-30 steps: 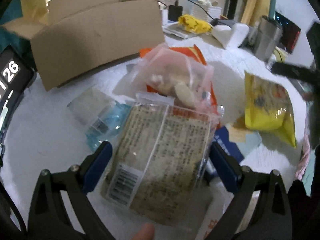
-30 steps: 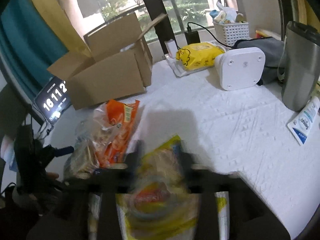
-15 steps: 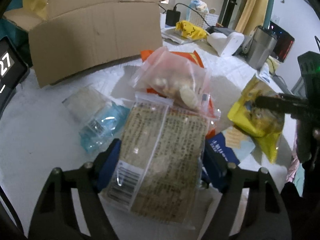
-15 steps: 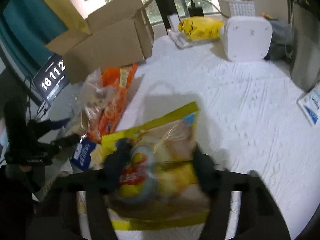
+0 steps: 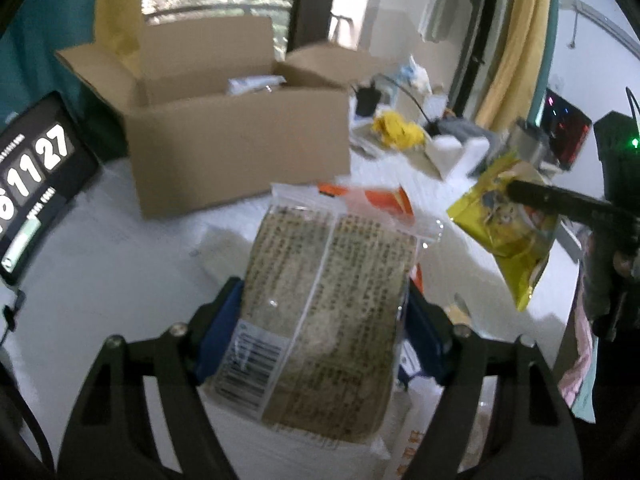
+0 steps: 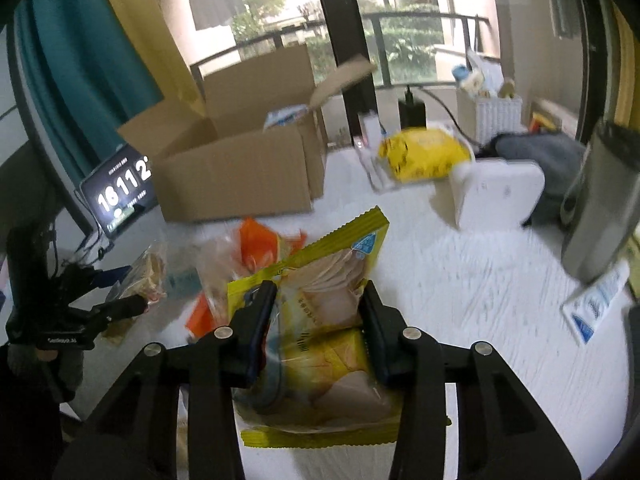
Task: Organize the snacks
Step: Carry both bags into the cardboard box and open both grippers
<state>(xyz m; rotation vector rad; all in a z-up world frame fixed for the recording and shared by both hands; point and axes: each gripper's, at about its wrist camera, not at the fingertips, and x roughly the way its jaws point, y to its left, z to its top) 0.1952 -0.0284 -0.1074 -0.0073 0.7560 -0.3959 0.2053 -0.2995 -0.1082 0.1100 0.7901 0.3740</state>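
Note:
My left gripper [image 5: 324, 292] is shut on a clear packet of brown snack with a printed label [image 5: 320, 320], held up off the white table. The jaws of my right gripper [image 6: 318, 292] are closing, and their pads press a yellow snack bag [image 6: 340, 264] that hangs in the air. The left wrist view shows that yellow bag [image 5: 508, 232] at the right. An open cardboard box [image 5: 236, 156] stands behind, with a packet inside it. An orange bag [image 6: 256, 248] and a clear bag [image 6: 216, 264] lie on the table in front of the box.
A tablet clock [image 5: 32, 184] leans at the left edge. At the right stand a steel cup [image 6: 600, 208], a white device [image 6: 496, 192] and a yellow pack [image 6: 424, 152]. A white tube [image 6: 596, 304] lies on the cloth. A white basket [image 6: 488, 114] is at the back.
Both grippers closed on their packets and lifted them off the table. The brown packet and the yellow bag now hang above the pile, nearer the box.

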